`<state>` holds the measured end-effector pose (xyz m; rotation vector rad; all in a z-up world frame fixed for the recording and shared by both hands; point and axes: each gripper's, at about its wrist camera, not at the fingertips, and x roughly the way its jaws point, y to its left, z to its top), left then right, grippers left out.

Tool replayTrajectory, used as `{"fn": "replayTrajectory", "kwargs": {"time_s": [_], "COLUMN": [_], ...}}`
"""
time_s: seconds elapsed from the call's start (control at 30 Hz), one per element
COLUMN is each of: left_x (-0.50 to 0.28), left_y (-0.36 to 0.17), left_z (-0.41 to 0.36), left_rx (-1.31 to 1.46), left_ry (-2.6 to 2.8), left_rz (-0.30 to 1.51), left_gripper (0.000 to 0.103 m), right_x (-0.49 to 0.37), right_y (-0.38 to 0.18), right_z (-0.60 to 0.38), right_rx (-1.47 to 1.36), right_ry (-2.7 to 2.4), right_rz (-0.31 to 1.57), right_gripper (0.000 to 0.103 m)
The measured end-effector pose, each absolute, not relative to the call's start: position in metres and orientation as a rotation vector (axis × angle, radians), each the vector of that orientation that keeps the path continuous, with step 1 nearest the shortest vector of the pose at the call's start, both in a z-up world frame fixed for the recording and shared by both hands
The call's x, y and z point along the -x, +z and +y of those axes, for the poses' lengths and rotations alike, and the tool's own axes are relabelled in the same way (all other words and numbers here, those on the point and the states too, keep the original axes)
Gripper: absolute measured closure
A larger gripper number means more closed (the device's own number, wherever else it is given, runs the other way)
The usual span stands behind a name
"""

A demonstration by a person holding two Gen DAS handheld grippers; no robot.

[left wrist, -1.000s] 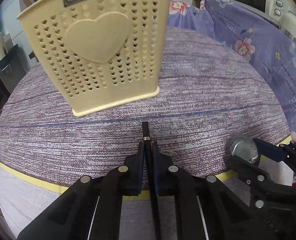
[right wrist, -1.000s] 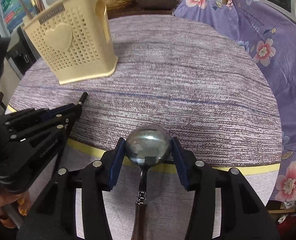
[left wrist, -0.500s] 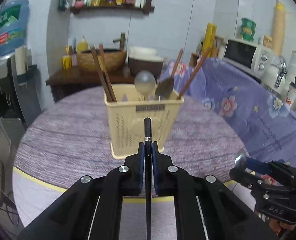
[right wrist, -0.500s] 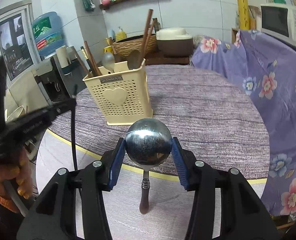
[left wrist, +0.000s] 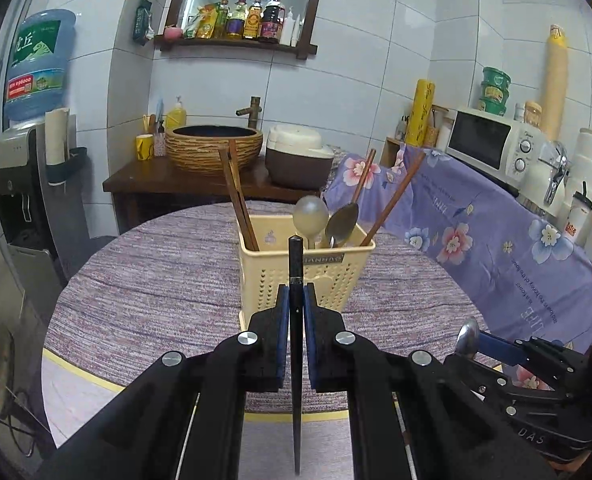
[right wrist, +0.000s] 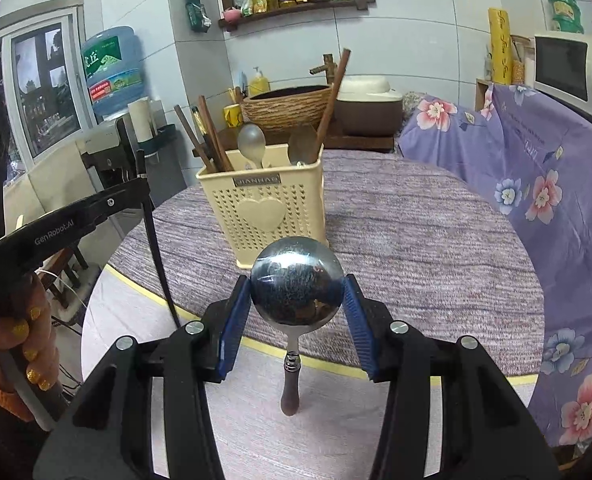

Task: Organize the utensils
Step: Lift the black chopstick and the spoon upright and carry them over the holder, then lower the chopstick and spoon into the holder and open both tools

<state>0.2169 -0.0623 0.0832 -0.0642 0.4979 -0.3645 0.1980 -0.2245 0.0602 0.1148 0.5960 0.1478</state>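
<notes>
Left wrist view: left gripper (left wrist: 296,312) clamped on slim black chopstick (left wrist: 296,280), upright, tip level with rim of cream perforated plastic utensil holder (left wrist: 328,276) standing on round table with purple woven cloth (left wrist: 155,292); wooden chopsticks (left wrist: 237,200) and two spoons (left wrist: 311,218) upright inside holder; right wrist view: right gripper (right wrist: 297,300) closed around round bowl of steel spoon with dark wooden handle (right wrist: 297,290), handle hanging down, held above near table edge, short of holder (right wrist: 263,216)
</notes>
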Motion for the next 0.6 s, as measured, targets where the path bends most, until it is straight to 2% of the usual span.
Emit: {"fn": "replayTrajectory", "kwargs": {"time_s": [0.23,0.5,0.6], "left_x": [-0.229,-0.262,-0.280], "left_y": [0.131,0.233,0.241], "left_z": [-0.054,-0.060,-0.068], "left_rx": [0.101,0.111,0.095], "left_ry": [-0.384,-0.338,-0.300], "left_rz": [0.446,0.295,0.275], "left_gripper": [0.095,0.095,0.095], "right_x": [-0.222,-0.280,-0.303], "right_y": [0.113,0.212,0.218], "right_z": [-0.217,-0.207,-0.201], "right_rx": [-0.086,-0.078,-0.055], "right_ry": [0.179,0.166,0.144], "right_rz": [0.496,0.308,0.298], "right_gripper": [0.055,0.055,0.055]}}
